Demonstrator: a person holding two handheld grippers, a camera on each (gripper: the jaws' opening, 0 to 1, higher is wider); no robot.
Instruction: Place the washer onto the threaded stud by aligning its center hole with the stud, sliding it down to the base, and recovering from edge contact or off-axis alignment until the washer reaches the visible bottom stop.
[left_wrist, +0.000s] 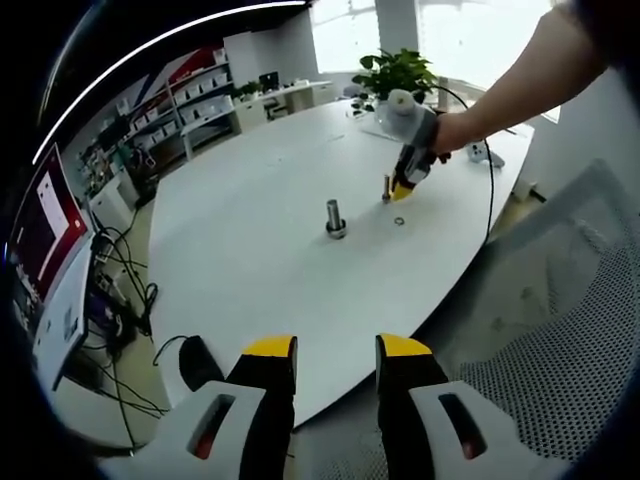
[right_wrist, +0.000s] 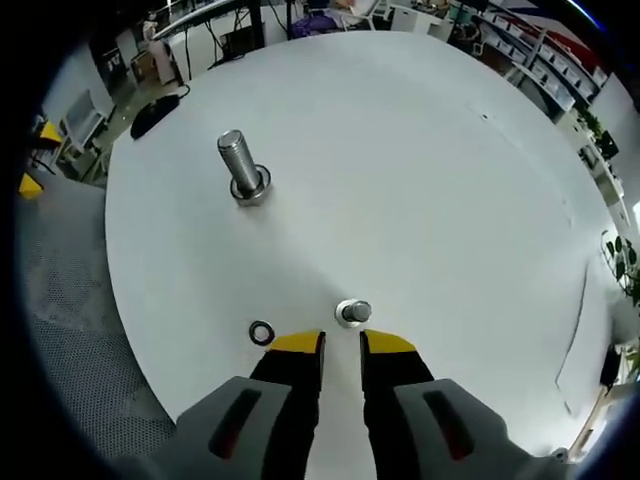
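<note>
A small dark washer (right_wrist: 262, 332) lies flat on the white table (right_wrist: 400, 160), just left of my right gripper (right_wrist: 341, 345). That gripper is open with nothing between its yellow-tipped jaws. A short threaded stud (right_wrist: 354, 312) stands right in front of the jaw tips. A taller stud (right_wrist: 243, 168) with a washer at its base stands farther off. From the left gripper view, the right gripper (left_wrist: 405, 185) hovers beside the short stud (left_wrist: 386, 187), with the washer (left_wrist: 399, 221) near it and the tall stud (left_wrist: 335, 218) to the left. My left gripper (left_wrist: 335, 352) is open, held back past the table's near edge.
A person's arm (left_wrist: 520, 80) reaches in from the upper right. A potted plant (left_wrist: 395, 72) and a cable (left_wrist: 490, 190) sit at the far end. A black mouse (left_wrist: 200, 365) lies by the near edge. A mesh chair (left_wrist: 560, 330) is at right, shelves (left_wrist: 190, 100) at the back.
</note>
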